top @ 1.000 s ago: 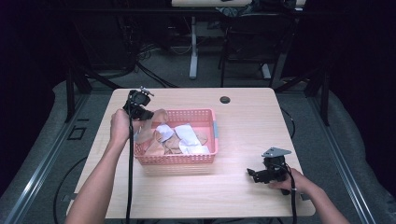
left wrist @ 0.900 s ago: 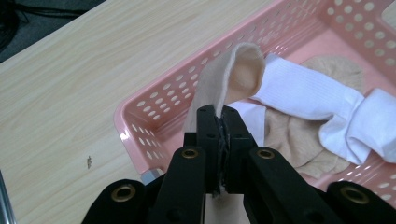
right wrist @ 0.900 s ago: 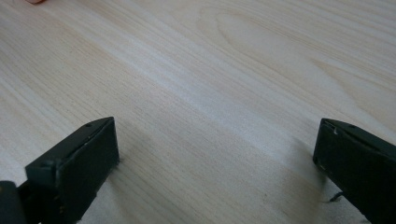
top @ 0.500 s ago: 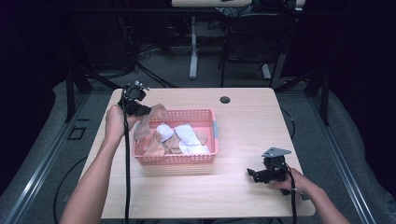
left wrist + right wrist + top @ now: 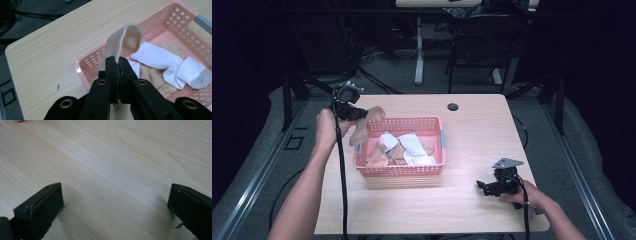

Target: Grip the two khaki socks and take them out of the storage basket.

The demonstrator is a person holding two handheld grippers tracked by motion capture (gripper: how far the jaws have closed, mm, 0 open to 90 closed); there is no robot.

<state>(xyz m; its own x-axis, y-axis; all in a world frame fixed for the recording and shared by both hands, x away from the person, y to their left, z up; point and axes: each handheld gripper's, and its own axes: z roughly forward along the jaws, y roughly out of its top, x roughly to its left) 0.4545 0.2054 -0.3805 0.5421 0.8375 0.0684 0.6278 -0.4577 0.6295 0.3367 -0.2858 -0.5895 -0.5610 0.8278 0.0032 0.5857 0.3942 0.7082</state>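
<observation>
Pink perforated plastic basket (image 5: pixel 399 172) sits left of centre on the pale wooden table (image 5: pixel 472 135) in the high view, holding white and beige socks. Over its left rim the left gripper (image 5: pixel 357 114) holds a beige fabric sock (image 5: pixel 362 130) that hangs down outside the basket wall; the right gripper (image 5: pixel 484 186) rests on the table well apart.

From the left gripper view, the jaws are pinched tight on the beige fabric sock (image 5: pixel 120 47), whose cuff curls above them. To do this well, lift until the dangling end clears the rim before carrying it sideways.

Looking along the right gripper view, the jaws stand wide apart over bare wood, gripping nothing.
</observation>
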